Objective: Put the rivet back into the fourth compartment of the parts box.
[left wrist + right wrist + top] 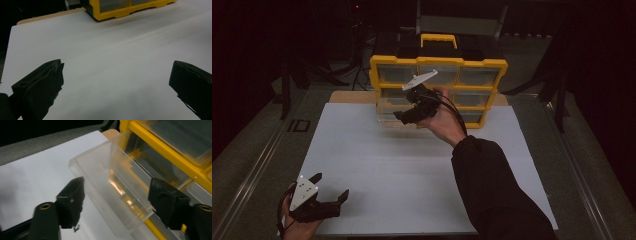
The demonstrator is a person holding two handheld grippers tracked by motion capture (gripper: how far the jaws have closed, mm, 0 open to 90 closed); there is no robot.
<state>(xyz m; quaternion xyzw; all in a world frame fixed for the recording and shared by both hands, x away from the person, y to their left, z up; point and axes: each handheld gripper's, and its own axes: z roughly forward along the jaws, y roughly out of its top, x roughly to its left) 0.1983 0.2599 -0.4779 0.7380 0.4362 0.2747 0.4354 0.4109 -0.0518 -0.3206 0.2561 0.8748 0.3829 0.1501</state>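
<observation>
Right gripper (116, 195) gapes open around a clear drawer (110, 182) pulled from the yellow organizer (438, 90).

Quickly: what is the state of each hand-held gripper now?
Left hand-held gripper: open, holding nothing, over the white sheet.
Right hand-held gripper: open around the clear drawer, not closed on it.

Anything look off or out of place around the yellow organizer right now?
One clear drawer sticks out of the yellow organizer at its lower left, pulled well forward and sitting between the open jaws of the right gripper. It looks empty. The other drawers sit flush; nothing is spilled on the white board.
</observation>
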